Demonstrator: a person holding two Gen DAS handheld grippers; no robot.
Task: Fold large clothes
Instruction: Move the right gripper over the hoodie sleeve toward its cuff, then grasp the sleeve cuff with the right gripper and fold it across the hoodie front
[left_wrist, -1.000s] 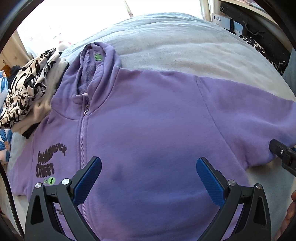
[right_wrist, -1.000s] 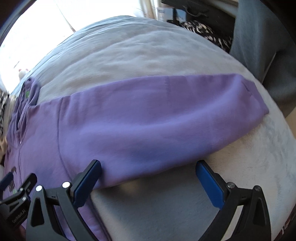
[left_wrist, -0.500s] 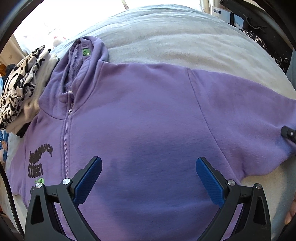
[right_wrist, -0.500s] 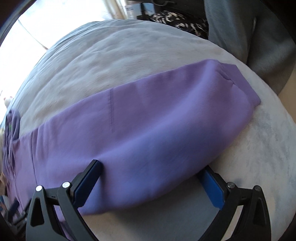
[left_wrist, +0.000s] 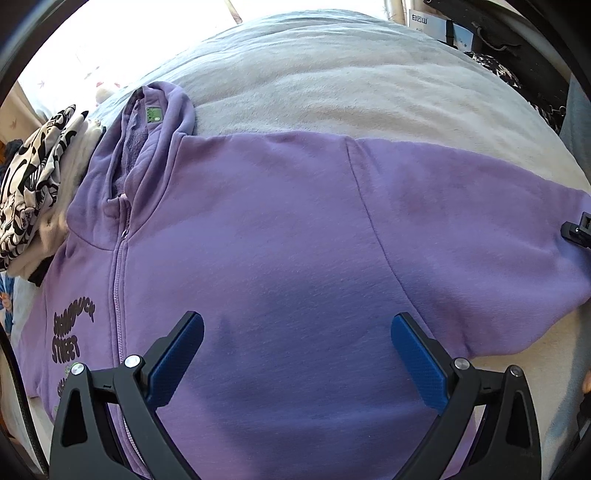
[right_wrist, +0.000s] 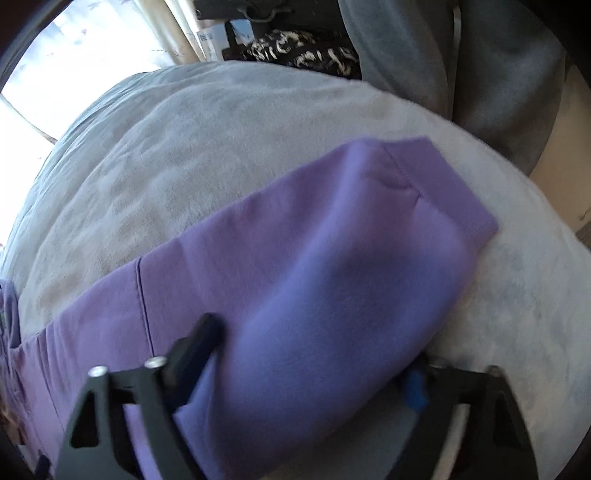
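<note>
We see one hoodie (left_wrist: 280, 258) on one bed (left_wrist: 332, 92); left tongs (left_wrist: 295, 341) apart, right tongs (right_wrist: 314, 354) closing around its sleeve (right_wrist: 332, 258).

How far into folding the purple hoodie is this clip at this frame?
Early. Done: the purple hoodie lies flat, zipped, front up on the grey blanket. In hand: the right gripper has just been closing its jaws around the sleeve near the cuff; whether the pads grip yet is unclear. The left gripper hangs open over the chest. Left: every fold; none is visible.
</note>
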